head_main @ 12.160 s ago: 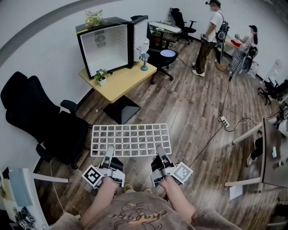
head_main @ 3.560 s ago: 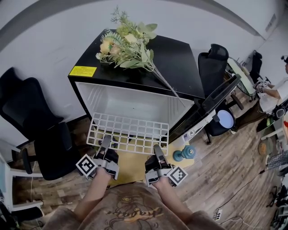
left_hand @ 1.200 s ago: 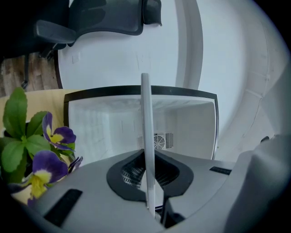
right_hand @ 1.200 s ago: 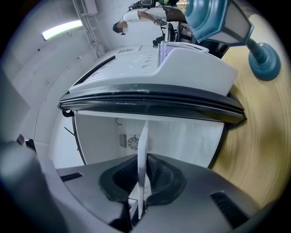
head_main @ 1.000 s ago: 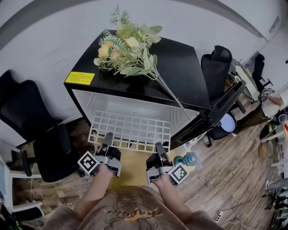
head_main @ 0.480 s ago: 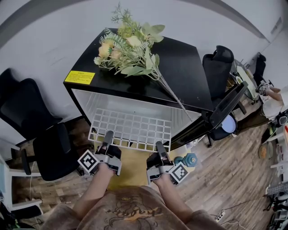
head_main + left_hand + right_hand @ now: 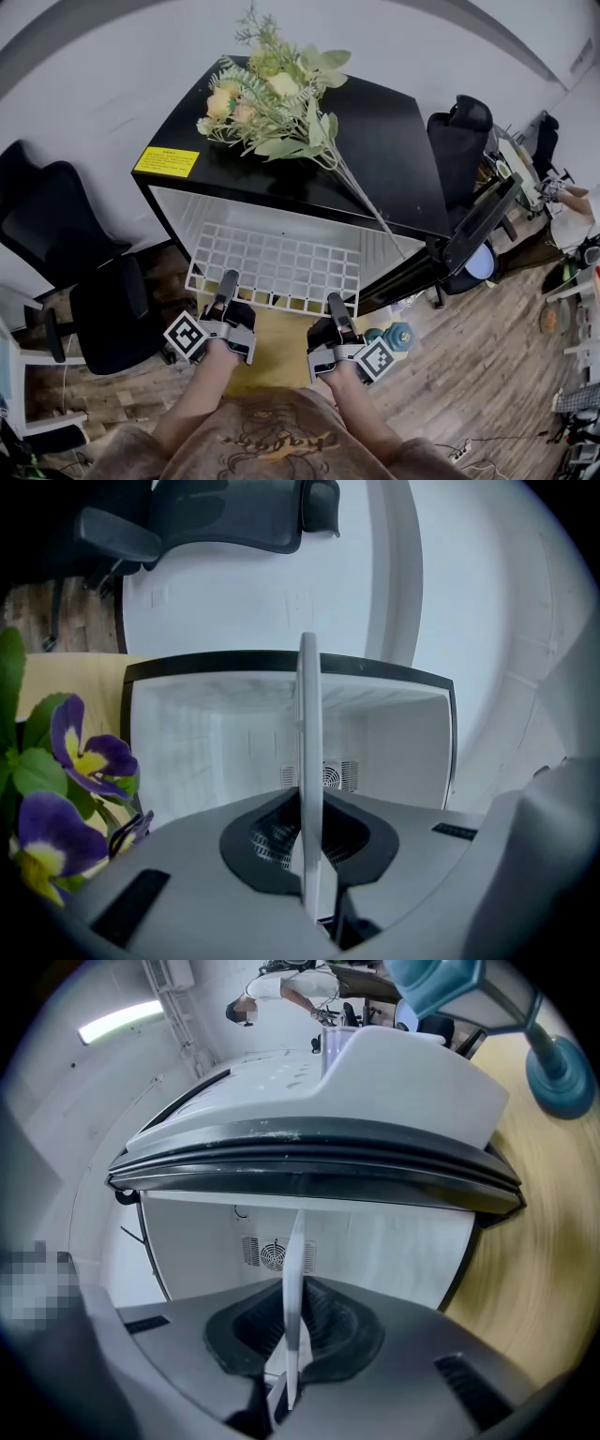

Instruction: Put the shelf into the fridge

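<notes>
About halfway, reckon. Pinching the shelf (image 7: 272, 267) by its near edge in the fingers (image 7: 187, 874) of left gripper (image 7: 227, 281) and right gripper (image 7: 334, 304), rest stretching ahead of the fingers into the open fridge (image 7: 375, 141). Needs pushing fully in.

Bright even light; fisheye edges; near parts blurred.

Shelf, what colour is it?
White: the shelf is an open white grid. The head view shows it best.

Yellow table (image 7: 277, 343) under black fridge (image 7: 380, 136) (flower bunch (image 7: 272, 98) on top), teal object (image 7: 395, 335) alongside
</notes>
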The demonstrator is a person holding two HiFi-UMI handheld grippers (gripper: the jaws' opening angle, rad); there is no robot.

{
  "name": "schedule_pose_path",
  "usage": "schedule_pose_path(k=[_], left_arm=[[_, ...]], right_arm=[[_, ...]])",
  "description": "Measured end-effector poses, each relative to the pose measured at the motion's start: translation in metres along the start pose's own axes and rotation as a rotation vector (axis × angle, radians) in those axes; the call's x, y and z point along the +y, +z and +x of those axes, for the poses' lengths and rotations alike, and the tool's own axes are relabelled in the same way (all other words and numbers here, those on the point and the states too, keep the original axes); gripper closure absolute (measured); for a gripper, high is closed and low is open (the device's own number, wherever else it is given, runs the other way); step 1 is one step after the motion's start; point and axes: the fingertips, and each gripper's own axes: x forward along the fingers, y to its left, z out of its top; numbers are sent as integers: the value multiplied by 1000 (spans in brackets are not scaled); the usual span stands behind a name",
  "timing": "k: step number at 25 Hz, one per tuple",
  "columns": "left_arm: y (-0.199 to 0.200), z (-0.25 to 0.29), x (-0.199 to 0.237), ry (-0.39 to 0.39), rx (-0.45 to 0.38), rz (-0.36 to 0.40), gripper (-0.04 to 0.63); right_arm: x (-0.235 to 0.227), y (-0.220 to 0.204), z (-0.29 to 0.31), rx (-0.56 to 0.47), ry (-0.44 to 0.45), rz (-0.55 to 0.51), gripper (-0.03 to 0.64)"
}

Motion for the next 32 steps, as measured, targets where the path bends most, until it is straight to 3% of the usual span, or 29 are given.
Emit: schedule_pose_path(k=[32], left_arm=[[6, 16, 3, -17, -64, -27, 549]], right_arm=[[0, 9, 24, -22, 0, 31, 589]])
